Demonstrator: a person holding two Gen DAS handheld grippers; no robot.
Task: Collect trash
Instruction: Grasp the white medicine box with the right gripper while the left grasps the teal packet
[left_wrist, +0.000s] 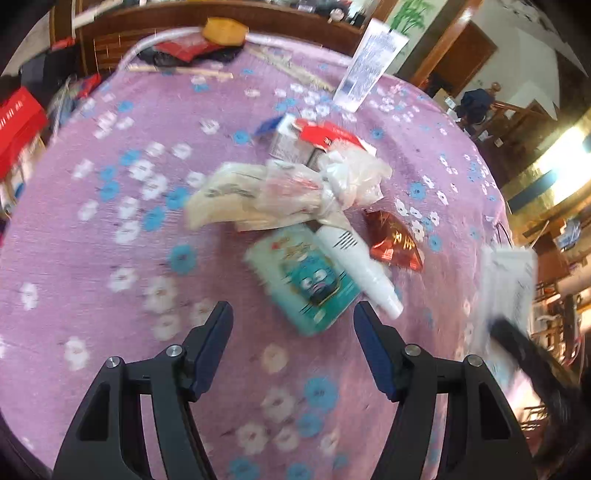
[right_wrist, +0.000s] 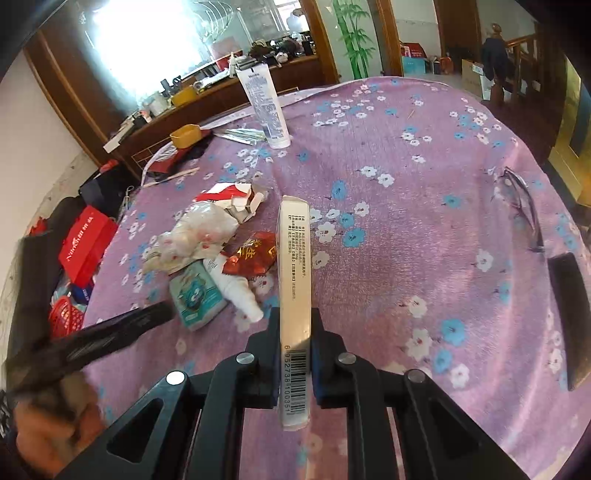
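A heap of trash lies mid-table on the purple flowered cloth (left_wrist: 92, 229): a teal tissue packet (left_wrist: 306, 284), a small white bottle (left_wrist: 358, 266), a red foil wrapper (left_wrist: 393, 240), a knotted clear plastic bag (left_wrist: 295, 192) and a torn red-and-white carton (left_wrist: 314, 138). My left gripper (left_wrist: 293, 314) is open just short of the teal packet, holding nothing. My right gripper (right_wrist: 295, 317) is shut on a long flat white box (right_wrist: 293, 258) with a barcode, held above the cloth to the right of the heap (right_wrist: 207, 258). The left gripper (right_wrist: 110, 332) shows as a dark blur.
A white tube (right_wrist: 266, 107) stands upright at the far side, with a yellow container (right_wrist: 186, 134) near the table's far edge. Eyeglasses (right_wrist: 524, 210) and a dark flat object (right_wrist: 569, 317) lie at the right. A red bag (right_wrist: 88, 243) sits on the floor left of the table.
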